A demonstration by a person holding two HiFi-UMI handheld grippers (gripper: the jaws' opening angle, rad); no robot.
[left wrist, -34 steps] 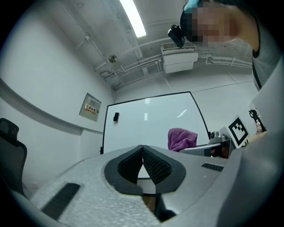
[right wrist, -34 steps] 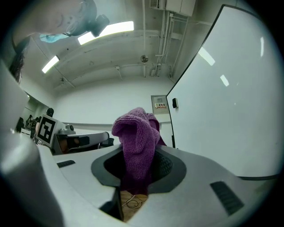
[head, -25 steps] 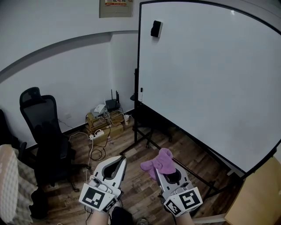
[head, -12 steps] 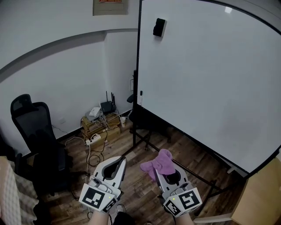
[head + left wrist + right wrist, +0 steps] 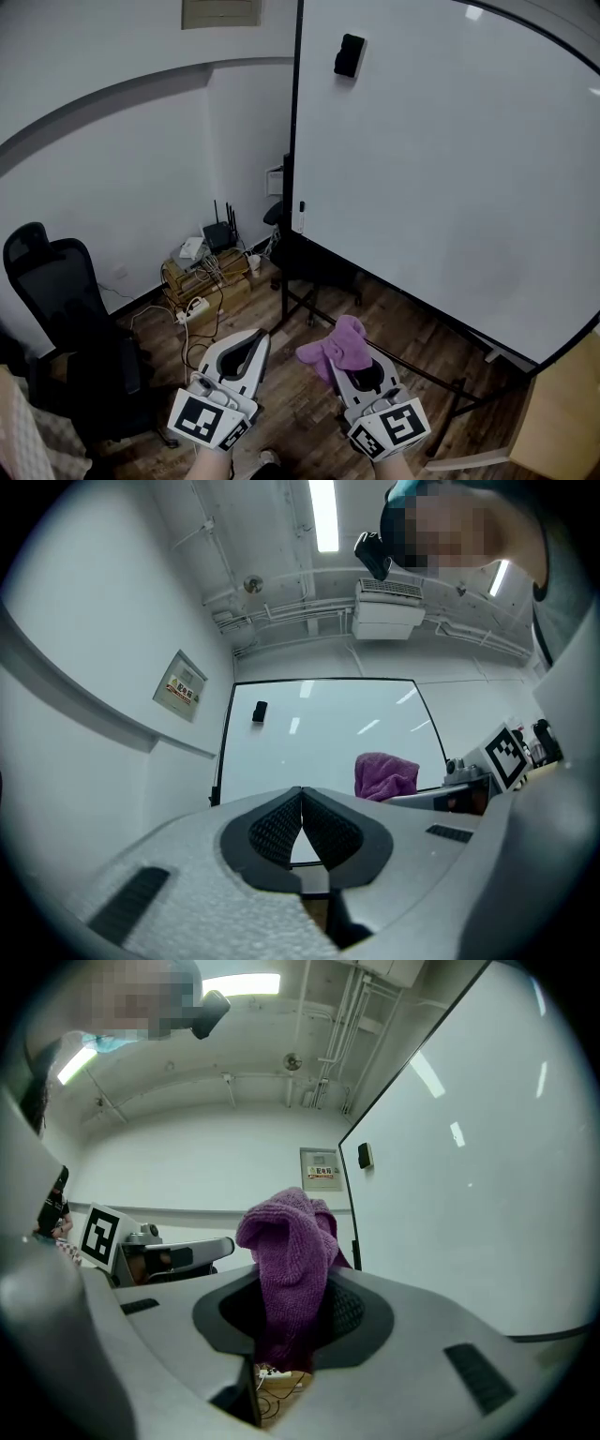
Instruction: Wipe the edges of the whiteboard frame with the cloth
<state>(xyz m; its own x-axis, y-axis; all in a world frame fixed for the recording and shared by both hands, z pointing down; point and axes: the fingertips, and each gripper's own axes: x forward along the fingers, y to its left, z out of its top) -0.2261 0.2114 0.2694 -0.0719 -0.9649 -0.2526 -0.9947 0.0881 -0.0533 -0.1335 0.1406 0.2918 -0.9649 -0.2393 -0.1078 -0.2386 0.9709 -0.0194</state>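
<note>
A large whiteboard (image 5: 450,169) on a black stand fills the right of the head view; its black frame edge (image 5: 297,112) runs down its left side. A black eraser (image 5: 349,54) sticks near its top left. My right gripper (image 5: 339,361) is shut on a purple cloth (image 5: 336,345), whose bunched end stands up between the jaws in the right gripper view (image 5: 291,1260). My left gripper (image 5: 251,342) is shut with nothing in it, its pads meeting (image 5: 301,817). Both are held low, well short of the board.
A black office chair (image 5: 66,319) stands at the left. A low crate with a router and tangled cables (image 5: 206,267) sits by the wall corner. The board's stand legs (image 5: 309,309) spread over the wood floor. A wooden cabinet corner (image 5: 562,412) is at the right.
The head view has tilted up and shifted: the chair and the cables slid left and down, and the eraser moved right. Both grippers hold the same pose, cloth still gripped.
</note>
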